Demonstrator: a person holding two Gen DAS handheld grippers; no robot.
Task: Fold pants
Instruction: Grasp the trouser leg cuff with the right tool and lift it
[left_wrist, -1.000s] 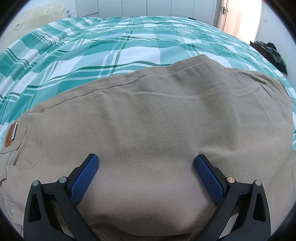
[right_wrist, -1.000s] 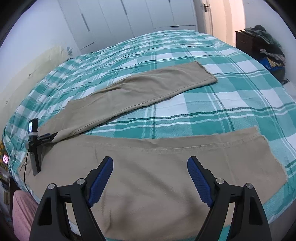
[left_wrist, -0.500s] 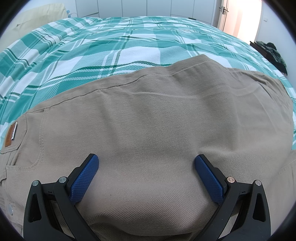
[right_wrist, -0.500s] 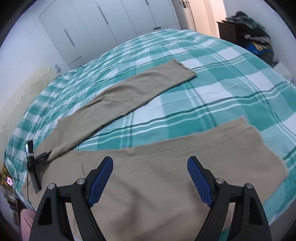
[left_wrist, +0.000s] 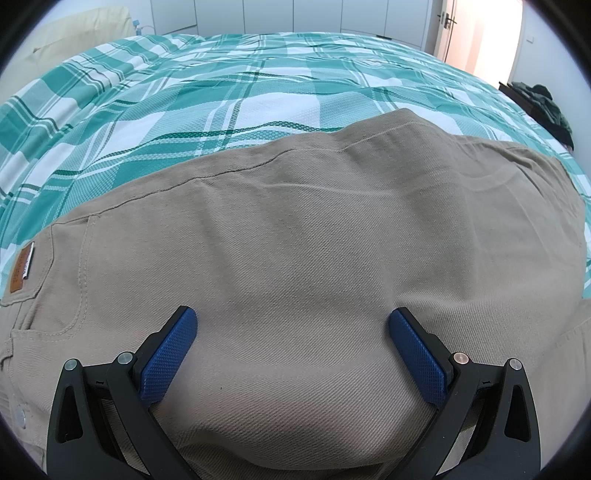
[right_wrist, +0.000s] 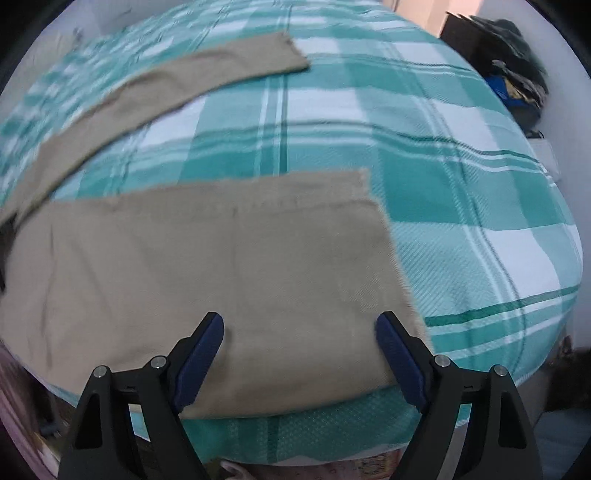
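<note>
While spread flat across plaid bed (right_wrist: 461, 155), legs apart, ready for folding: khaki pants (right_wrist: 221, 258). Jaws spread empty on left gripper (left_wrist: 291, 347), low over seat; likewise right gripper (right_wrist: 299, 349), near cuff.

— What are you counting there?
— I'm seeing one pair of pants (right_wrist: 207, 266), two legs spreading across one bed (right_wrist: 461, 206), and two grippers: left gripper (left_wrist: 291, 325), right gripper (right_wrist: 300, 328).

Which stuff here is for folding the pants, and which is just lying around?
For the job: tan pants, left hand-held gripper, right hand-held gripper, both open.

Just lying around: pile of clothes, checked bed cover underneath, cream pillow.
</note>
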